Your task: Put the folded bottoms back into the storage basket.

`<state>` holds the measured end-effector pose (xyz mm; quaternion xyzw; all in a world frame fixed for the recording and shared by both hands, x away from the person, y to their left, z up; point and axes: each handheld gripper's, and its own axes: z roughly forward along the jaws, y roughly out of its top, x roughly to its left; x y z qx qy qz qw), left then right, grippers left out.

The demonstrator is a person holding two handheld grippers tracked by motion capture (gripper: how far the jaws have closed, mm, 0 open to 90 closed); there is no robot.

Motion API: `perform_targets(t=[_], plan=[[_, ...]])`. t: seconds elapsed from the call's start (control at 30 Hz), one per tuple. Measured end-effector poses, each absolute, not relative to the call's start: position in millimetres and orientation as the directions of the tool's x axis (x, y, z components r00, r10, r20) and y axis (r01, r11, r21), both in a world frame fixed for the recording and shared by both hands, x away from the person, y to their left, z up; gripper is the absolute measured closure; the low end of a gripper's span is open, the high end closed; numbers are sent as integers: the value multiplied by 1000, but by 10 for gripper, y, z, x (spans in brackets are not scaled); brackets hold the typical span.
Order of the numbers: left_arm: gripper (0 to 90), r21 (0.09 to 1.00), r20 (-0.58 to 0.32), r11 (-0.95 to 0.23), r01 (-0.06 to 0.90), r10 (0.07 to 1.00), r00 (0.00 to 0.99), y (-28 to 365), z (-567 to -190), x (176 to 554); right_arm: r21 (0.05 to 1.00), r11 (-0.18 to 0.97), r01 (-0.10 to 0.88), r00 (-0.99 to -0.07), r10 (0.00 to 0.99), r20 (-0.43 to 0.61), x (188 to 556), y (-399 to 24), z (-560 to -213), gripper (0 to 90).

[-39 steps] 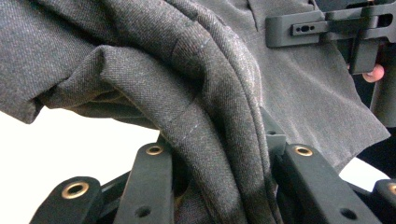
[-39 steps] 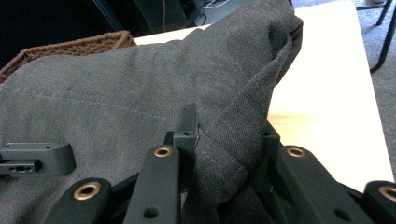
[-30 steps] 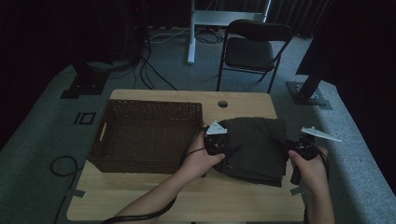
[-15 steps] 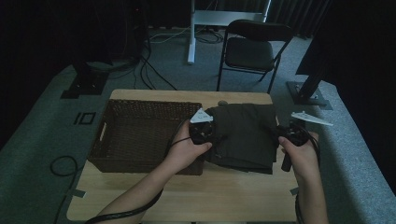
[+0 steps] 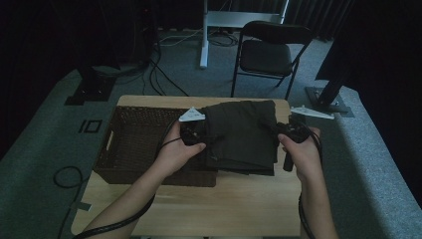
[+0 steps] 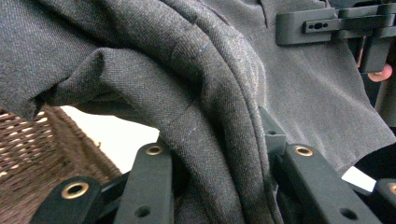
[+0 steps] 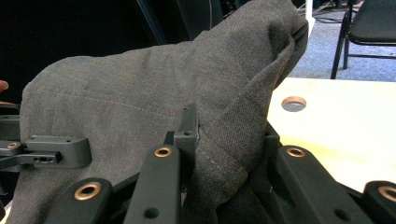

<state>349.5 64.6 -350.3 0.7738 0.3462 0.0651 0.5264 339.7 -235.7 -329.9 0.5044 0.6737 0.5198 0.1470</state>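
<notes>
A folded dark grey garment (image 5: pixel 241 134) hangs lifted above the light wooden table (image 5: pixel 239 204), held at both side edges. My left gripper (image 5: pixel 196 134) is shut on its left edge, where thick folds of the garment (image 6: pixel 205 116) bunch between the black jaws. My right gripper (image 5: pixel 286 132) is shut on the right edge, and there the folded hem of the garment (image 7: pixel 224 140) is pinched between the jaws. A brown wicker basket (image 5: pixel 137 144) stands on the left half of the table, right beside the left gripper. The basket's woven wall (image 6: pixel 28 154) shows below the cloth.
A black folding chair (image 5: pixel 271 52) stands beyond the table's far edge. Cables and stand bases lie on the grey carpet around the table. A round hole in the tabletop (image 7: pixel 294 102) lies near the far edge. Bare wood runs along the near side of the table.
Both grippers have risen and moved away from the person toward the far side, carrying the garment with them. It now hangs partly over the basket's right edge.
</notes>
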Motion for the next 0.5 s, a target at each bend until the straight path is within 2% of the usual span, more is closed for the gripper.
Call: perform_targets(t=[0.5], plan=[[675,864,-266,-172,474,643,718,1071,-3417,3556,853,-20,522,-492,809,320,3580,-1941,-3176,711]])
